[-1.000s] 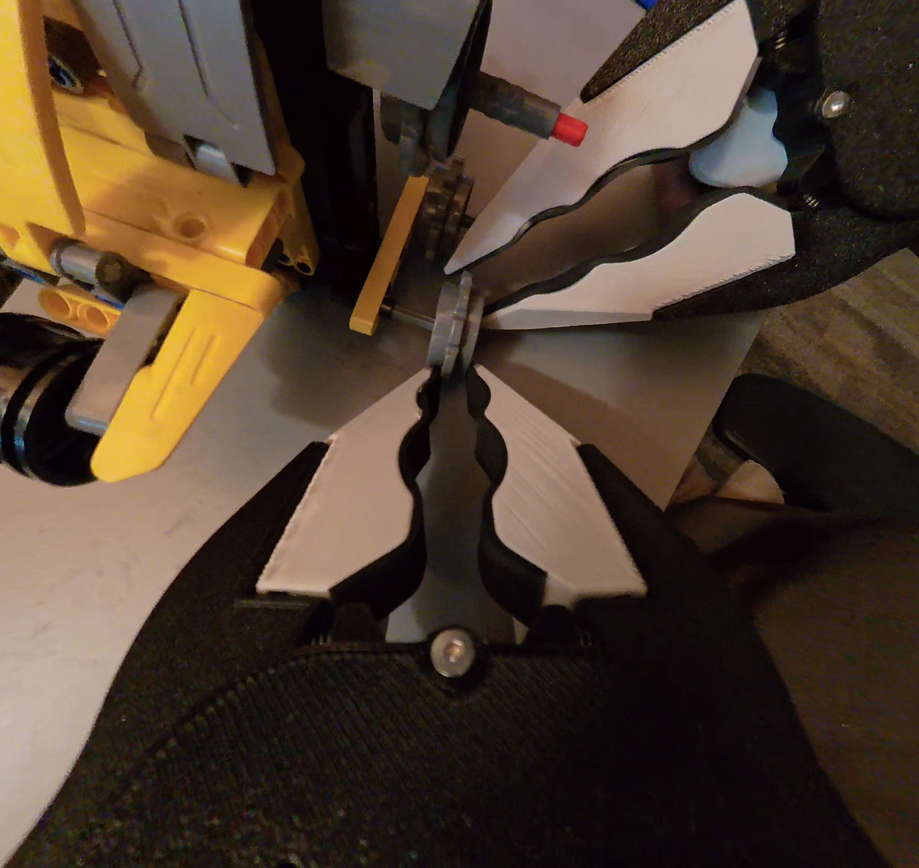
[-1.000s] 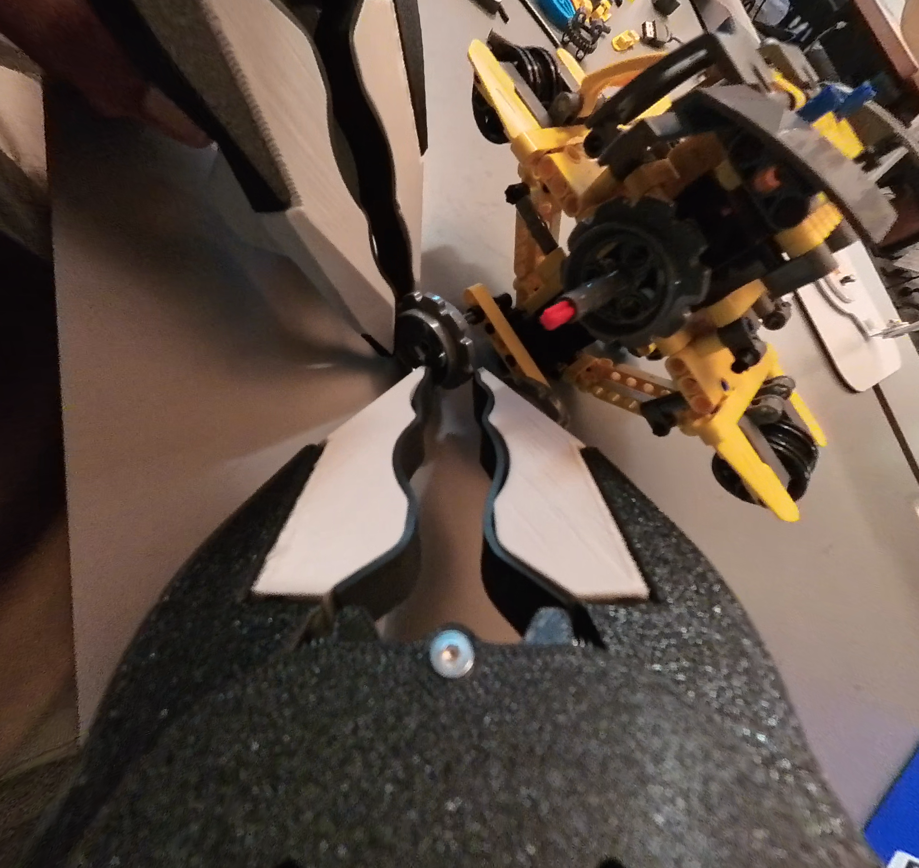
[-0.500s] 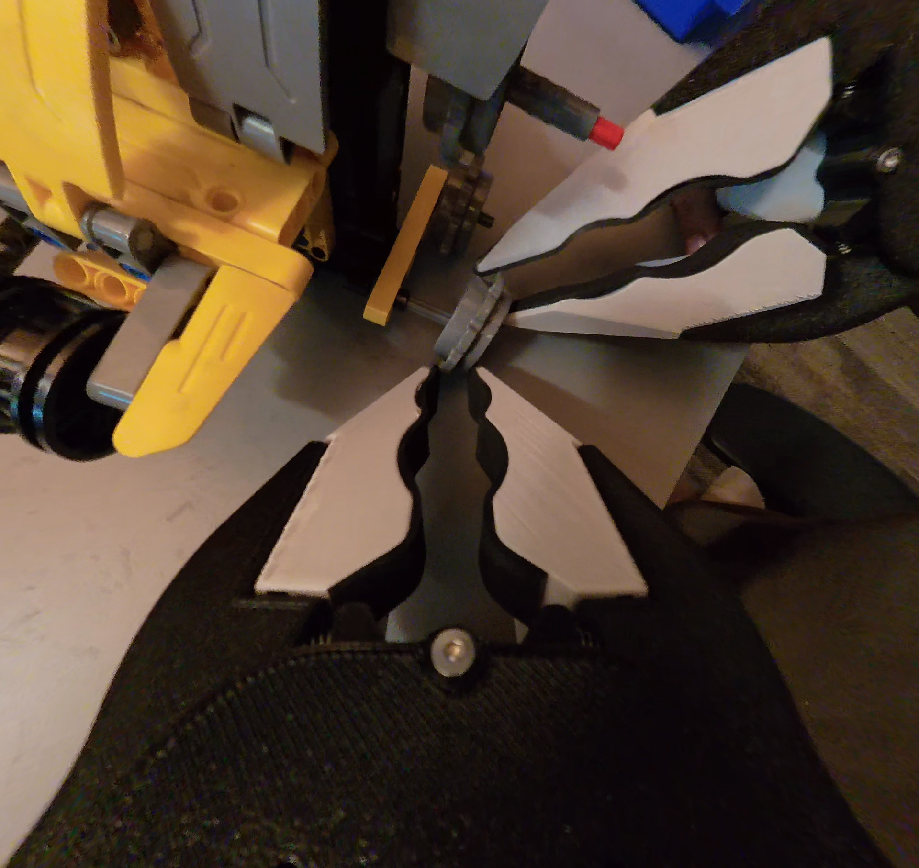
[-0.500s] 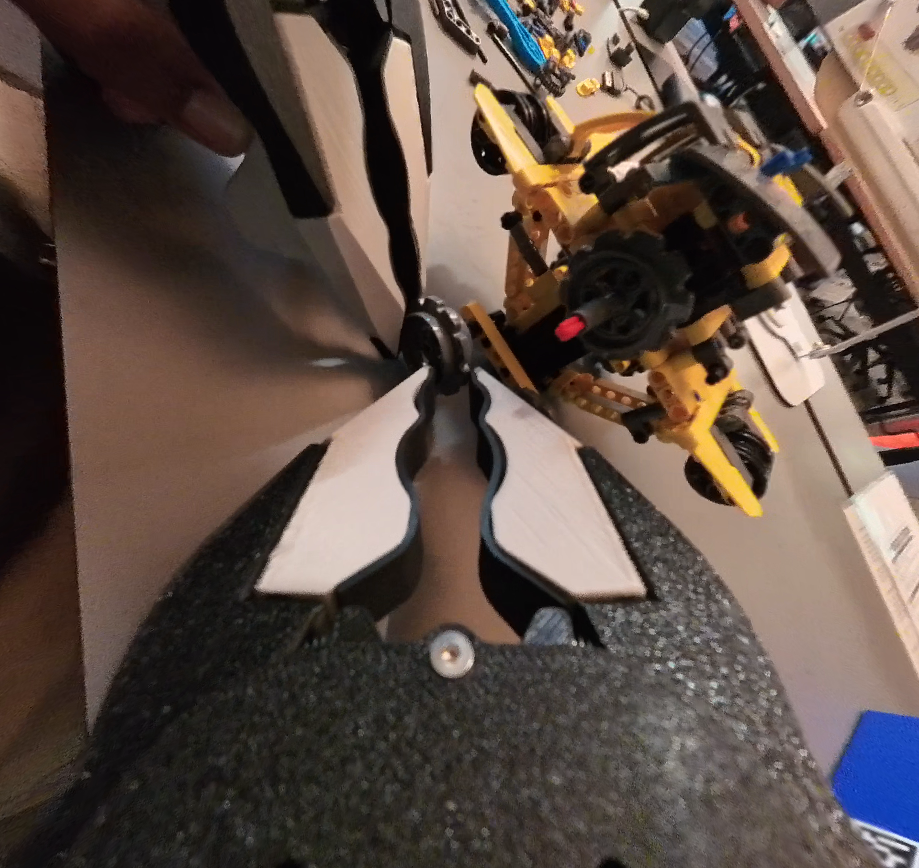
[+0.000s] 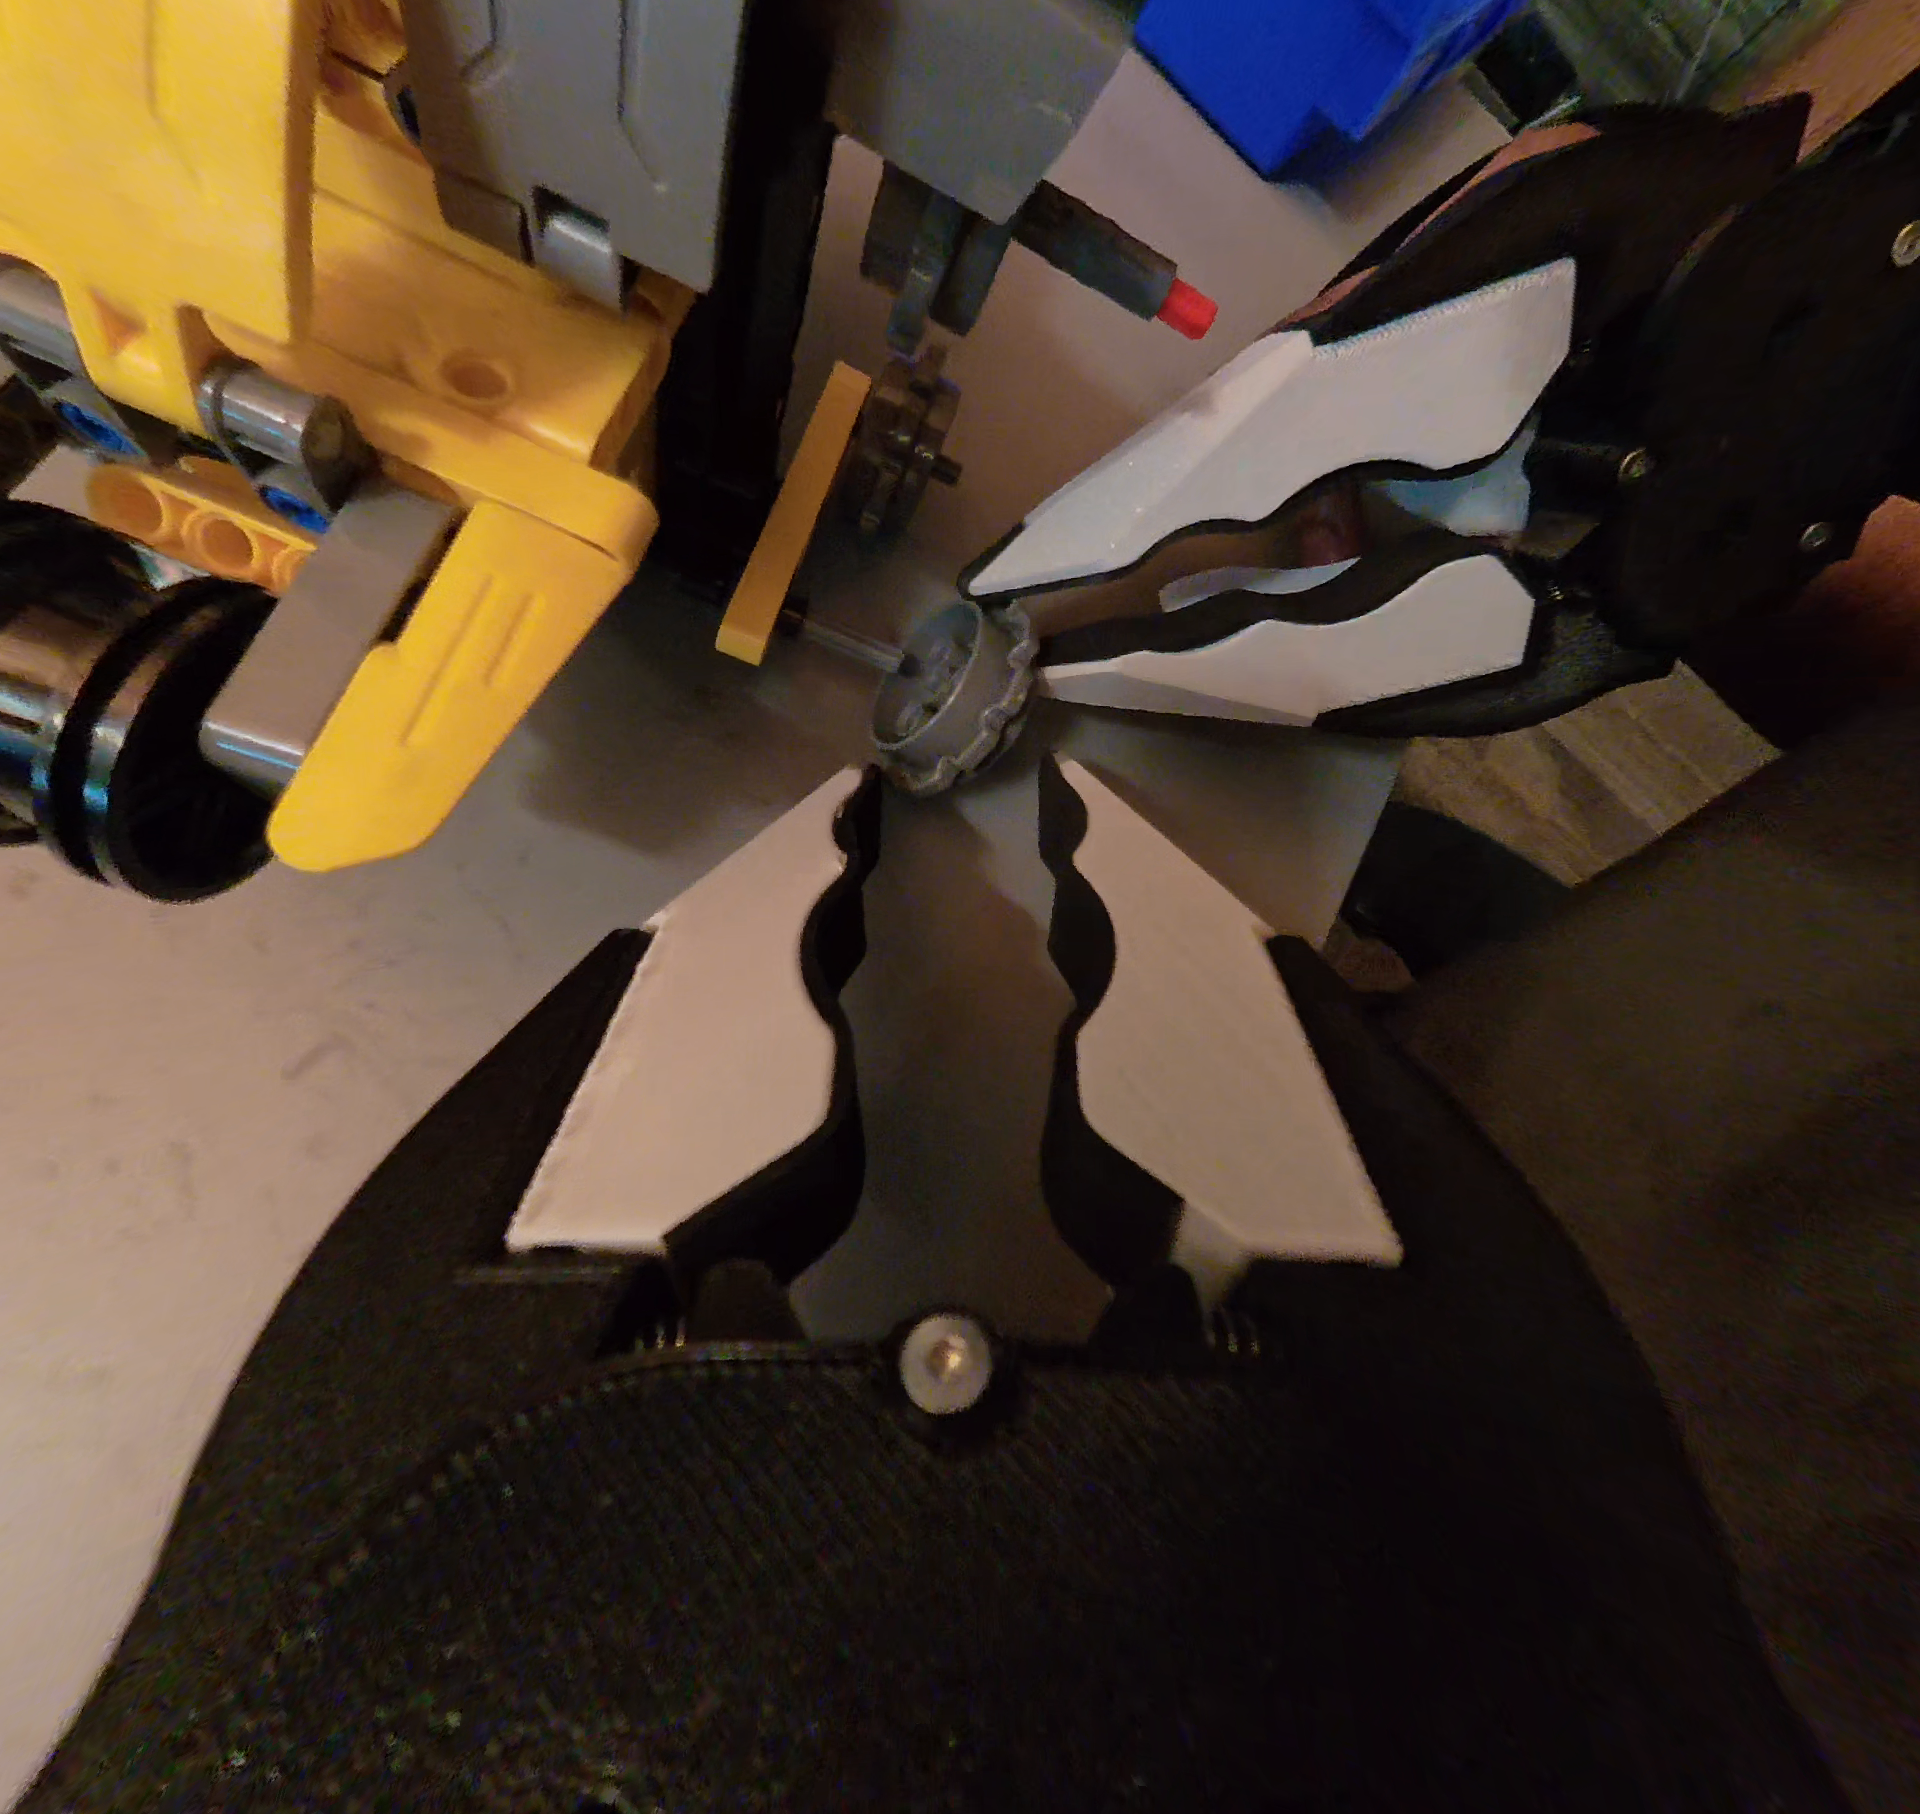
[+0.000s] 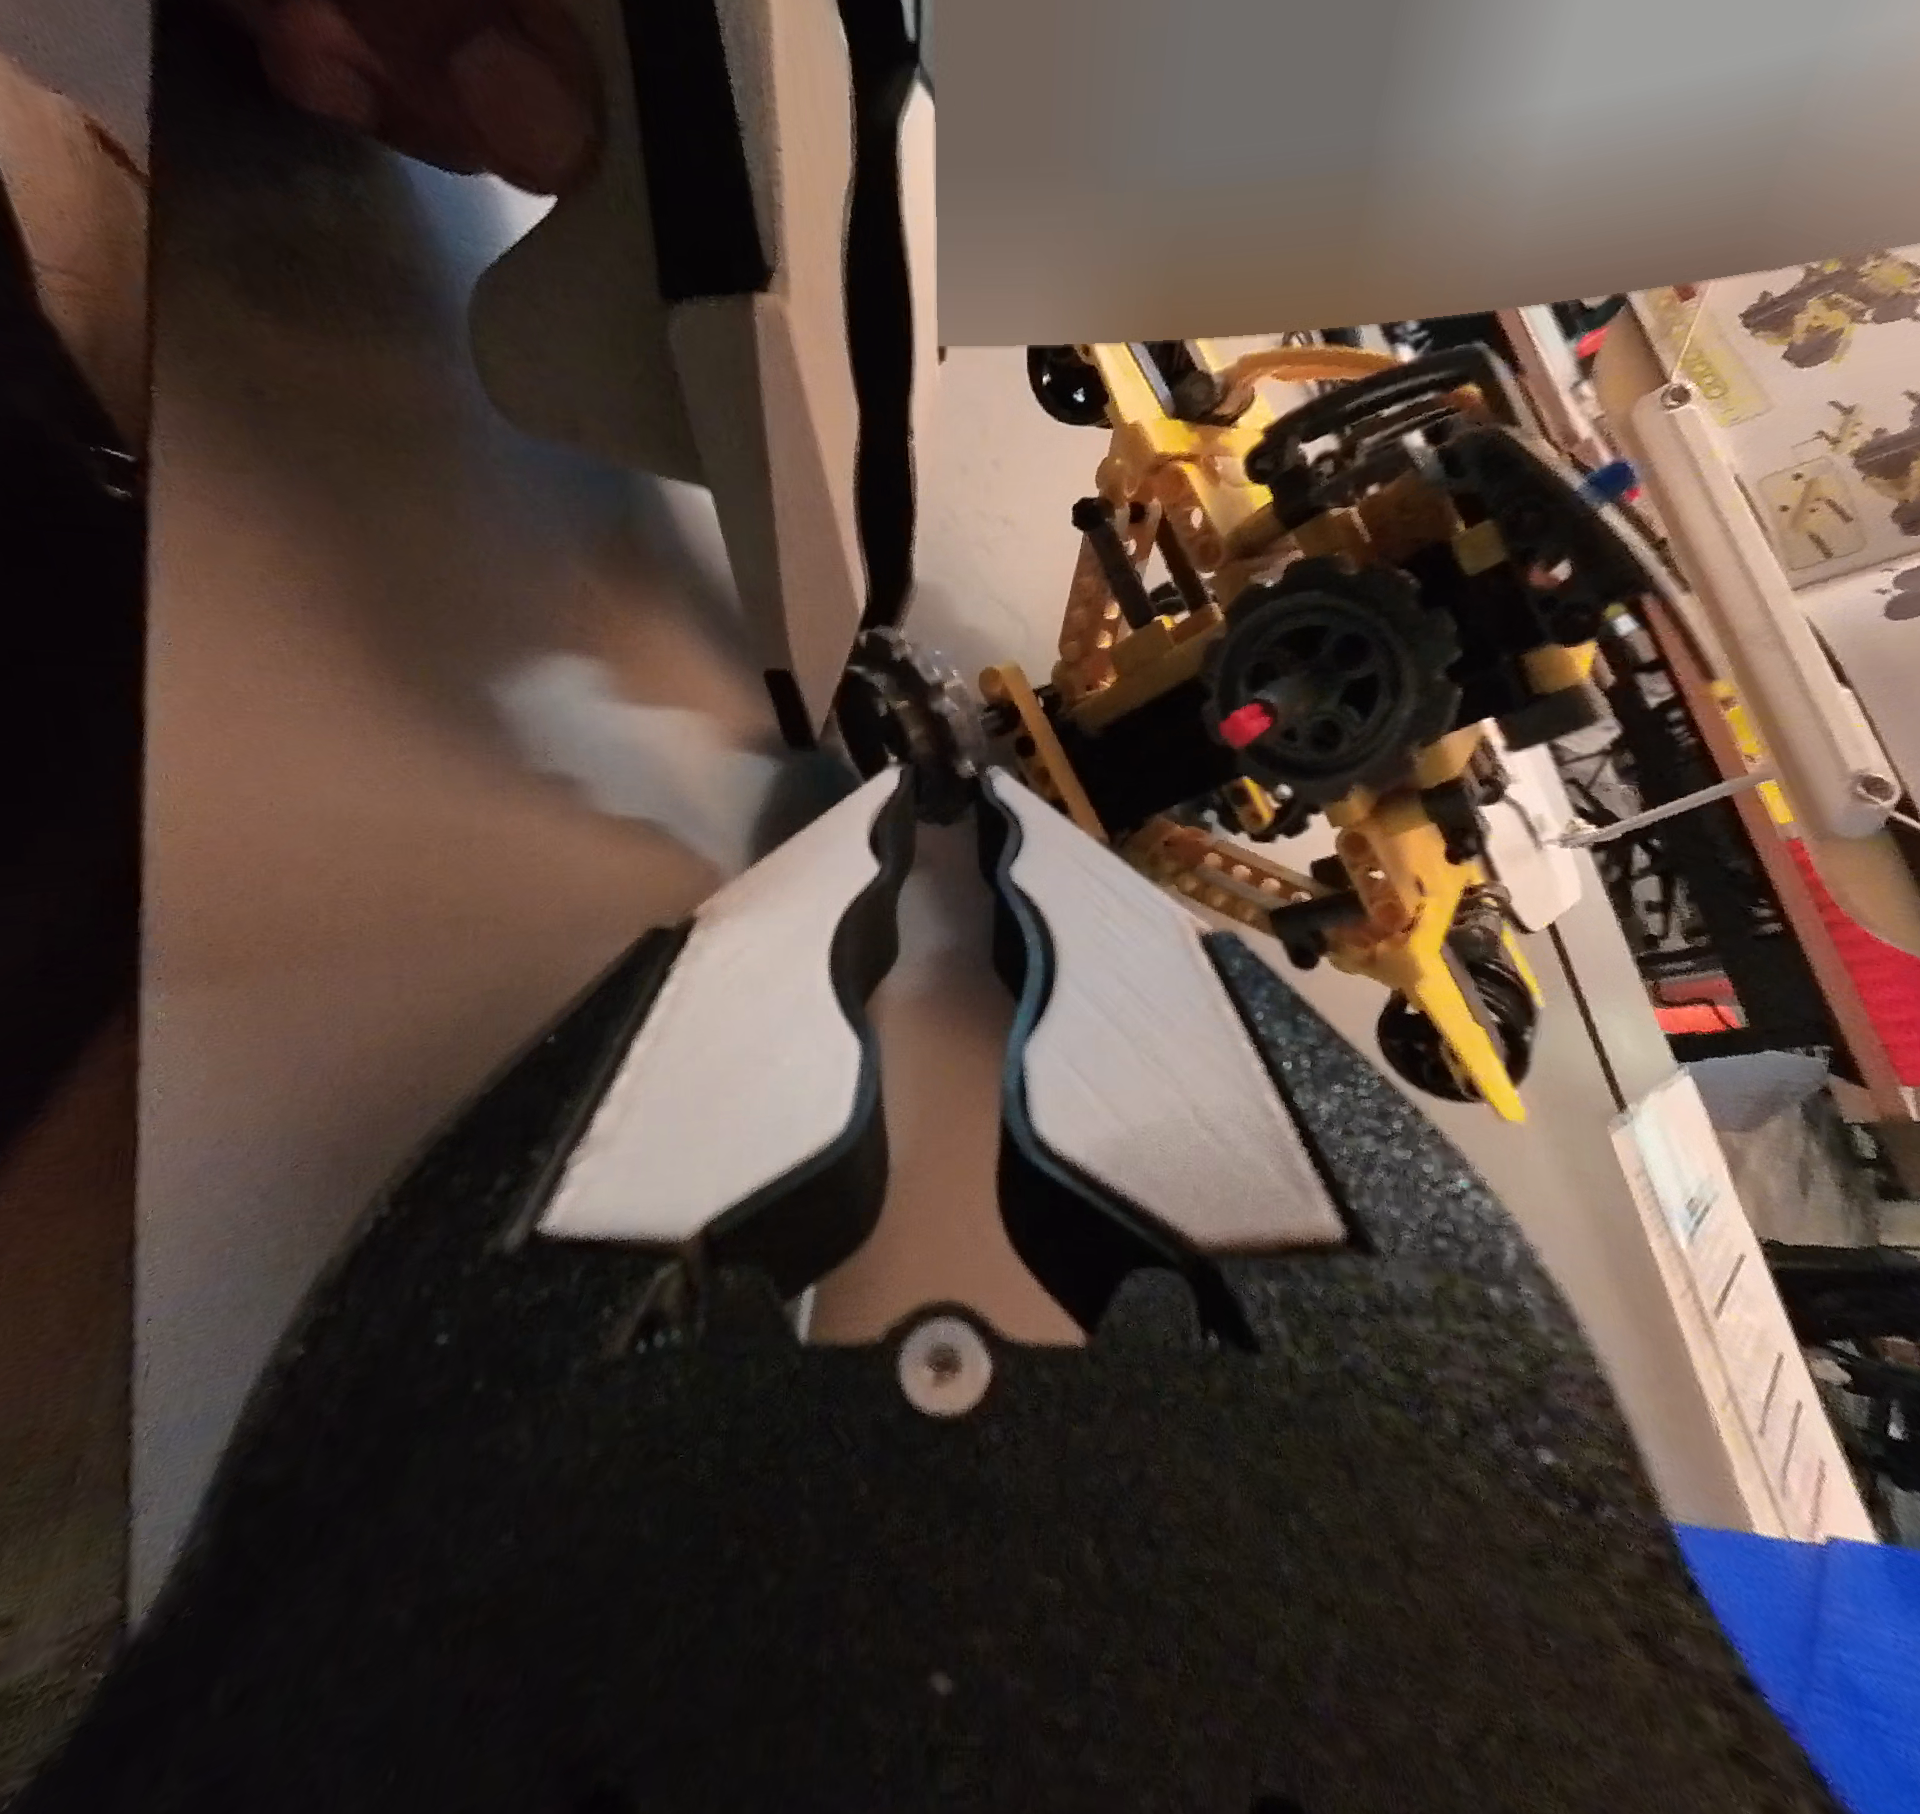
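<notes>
Grey and toothed, the small gear (image 5: 951,699) sits on a thin axle off the yellow brick vehicle (image 5: 343,393); we see our left gripper (image 5: 956,788) parted just below it (barely touching). From the right wrist, our right gripper (image 6: 945,788) pinches that gear, above the pale table (image 6: 312,829).

small grey gear (image 5: 954,706), on thin axle, jaws gripping

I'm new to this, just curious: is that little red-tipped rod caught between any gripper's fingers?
No: the red-tipped rod juts free from the yellow toy vehicle, apart from both grippers, which meet at the small grey gear.
</notes>
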`<state>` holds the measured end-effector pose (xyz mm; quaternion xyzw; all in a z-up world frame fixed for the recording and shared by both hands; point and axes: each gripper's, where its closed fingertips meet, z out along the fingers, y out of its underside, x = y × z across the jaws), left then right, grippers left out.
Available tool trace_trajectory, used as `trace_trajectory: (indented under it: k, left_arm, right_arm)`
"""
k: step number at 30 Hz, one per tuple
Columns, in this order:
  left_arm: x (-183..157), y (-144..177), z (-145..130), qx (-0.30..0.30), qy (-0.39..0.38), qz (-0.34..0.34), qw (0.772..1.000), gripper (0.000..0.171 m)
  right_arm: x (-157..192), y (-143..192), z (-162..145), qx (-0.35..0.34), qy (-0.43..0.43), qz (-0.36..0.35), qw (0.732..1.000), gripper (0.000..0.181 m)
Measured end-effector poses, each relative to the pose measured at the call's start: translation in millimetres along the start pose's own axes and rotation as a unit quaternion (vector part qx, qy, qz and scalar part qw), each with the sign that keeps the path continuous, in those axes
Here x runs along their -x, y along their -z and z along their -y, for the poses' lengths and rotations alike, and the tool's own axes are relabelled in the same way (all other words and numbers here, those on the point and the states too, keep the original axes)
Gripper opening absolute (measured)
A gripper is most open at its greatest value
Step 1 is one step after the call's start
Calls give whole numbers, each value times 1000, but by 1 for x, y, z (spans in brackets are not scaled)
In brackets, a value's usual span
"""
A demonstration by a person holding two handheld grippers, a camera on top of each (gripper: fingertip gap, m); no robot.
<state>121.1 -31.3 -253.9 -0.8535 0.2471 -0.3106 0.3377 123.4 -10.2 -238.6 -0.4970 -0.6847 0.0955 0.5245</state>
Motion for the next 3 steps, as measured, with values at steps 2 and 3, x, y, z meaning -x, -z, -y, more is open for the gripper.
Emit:
trace_trajectory:
  k: [2, 3]
  left_arm:
    - [2, 0, 1, 0, 13, -5, 1000, 26]
    - [2, 0, 2, -2, 19, -8, 1000, 24]
  right_arm:
    - [-1, 0, -1, 0, -12, 9, 1000, 10]
    - [-2, -1, -2, 1, -16, 12, 1000, 10]
